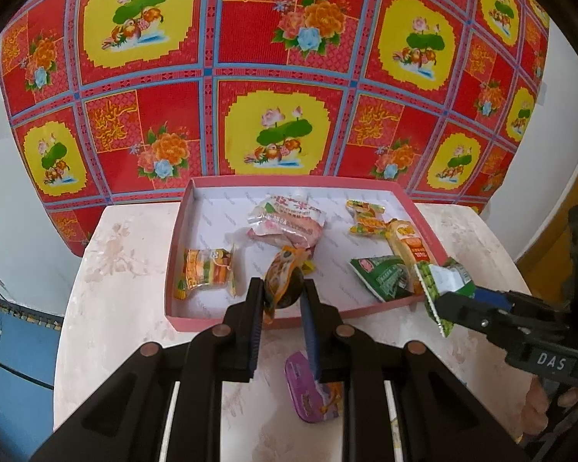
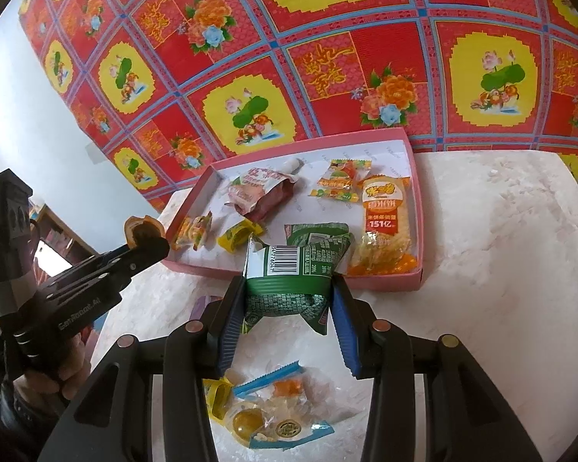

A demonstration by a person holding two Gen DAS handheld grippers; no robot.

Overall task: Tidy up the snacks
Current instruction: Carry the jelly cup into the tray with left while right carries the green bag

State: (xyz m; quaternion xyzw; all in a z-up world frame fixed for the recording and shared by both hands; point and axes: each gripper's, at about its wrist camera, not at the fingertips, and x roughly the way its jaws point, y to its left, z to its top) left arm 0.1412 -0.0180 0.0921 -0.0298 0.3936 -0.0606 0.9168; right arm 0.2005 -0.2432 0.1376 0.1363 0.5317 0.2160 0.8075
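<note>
A red cloth [image 1: 289, 69] printed with yellow lotus medallions and orange flowers hangs behind a pale marbled table [image 1: 119, 269]. On the table sits a shallow pink tray [image 1: 250, 321] with a white floor, already holding several snacks: a pink-and-white packet [image 1: 289, 219] near the middle, an orange-and-yellow striped sweet [image 1: 206, 273] at the left wall, a long orange rice-cracker pack [image 2: 383, 215] along the right side, and a dark green packet [image 2: 316, 236] lying beside it.

The left gripper [image 1: 279, 292] is clamped on a small brown-and-orange snack pouch [image 1: 283, 281], which it holds upright just over the tray's near edge. The right gripper [image 2: 287, 292] grips a green packet with a barcode [image 2: 285, 273] between its blue pads [image 2: 345, 319], just short of the tray's front wall.

Outside the tray, a purple wrapper [image 1: 306, 392] lies on the table beneath the left gripper. Beneath the right gripper, clear-wrapped yellow sweets [image 2: 250, 419] and a blue-edged wrapper [image 2: 266, 383] lie loose on the marble.
</note>
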